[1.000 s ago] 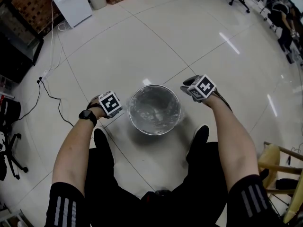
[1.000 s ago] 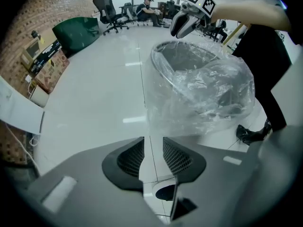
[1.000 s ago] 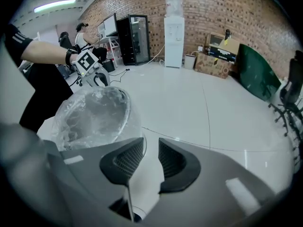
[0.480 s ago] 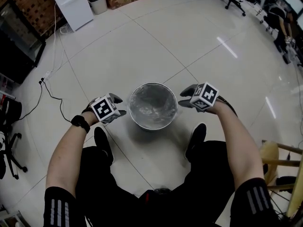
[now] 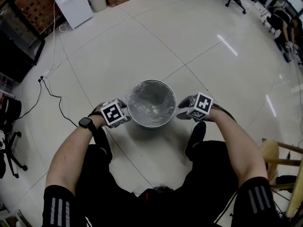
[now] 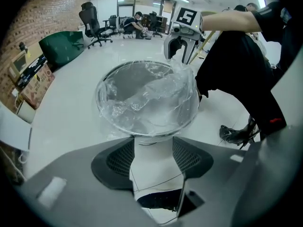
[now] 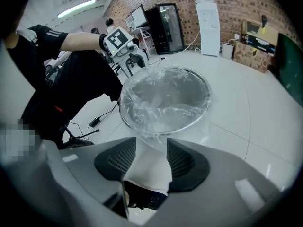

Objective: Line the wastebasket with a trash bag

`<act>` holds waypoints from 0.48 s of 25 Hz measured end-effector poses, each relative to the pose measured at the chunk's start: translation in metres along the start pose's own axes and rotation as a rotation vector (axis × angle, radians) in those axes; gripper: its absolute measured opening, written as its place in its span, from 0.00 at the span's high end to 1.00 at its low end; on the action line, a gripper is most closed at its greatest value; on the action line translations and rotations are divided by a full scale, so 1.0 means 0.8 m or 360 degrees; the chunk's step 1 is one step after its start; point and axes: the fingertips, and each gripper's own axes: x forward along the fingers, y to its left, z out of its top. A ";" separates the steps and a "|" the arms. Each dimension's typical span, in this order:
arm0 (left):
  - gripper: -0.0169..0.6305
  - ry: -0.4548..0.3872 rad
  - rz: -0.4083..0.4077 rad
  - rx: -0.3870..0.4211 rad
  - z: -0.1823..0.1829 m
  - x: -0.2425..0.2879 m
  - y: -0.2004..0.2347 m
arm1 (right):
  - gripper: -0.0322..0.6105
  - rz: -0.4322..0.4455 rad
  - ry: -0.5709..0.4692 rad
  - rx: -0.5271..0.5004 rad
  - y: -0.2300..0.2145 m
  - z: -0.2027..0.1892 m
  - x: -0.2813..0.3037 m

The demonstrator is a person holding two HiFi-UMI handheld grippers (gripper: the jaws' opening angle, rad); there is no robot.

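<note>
Wastebasket (image 5: 151, 125) btwn left tongs (image 6: 154, 148) & right tongs (image 7: 151, 148); both just opening, empty.

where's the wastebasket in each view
head view: the wastebasket is at the centre of the picture, on the floor.
left gripper view: middle, slightly above centre.
right gripper view: middle, slightly right of centre.
shared landmark: the brick wall, top left, left edge, top right.
</note>
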 end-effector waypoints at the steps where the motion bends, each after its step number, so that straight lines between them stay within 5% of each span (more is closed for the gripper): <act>1: 0.59 0.0008 0.0000 0.0001 -0.001 0.003 -0.001 | 0.62 -0.0002 0.0002 -0.0013 0.001 0.001 0.005; 12: 0.59 0.0116 -0.0140 0.0080 -0.010 0.046 -0.046 | 0.62 0.0101 0.0095 0.0016 0.025 -0.013 0.046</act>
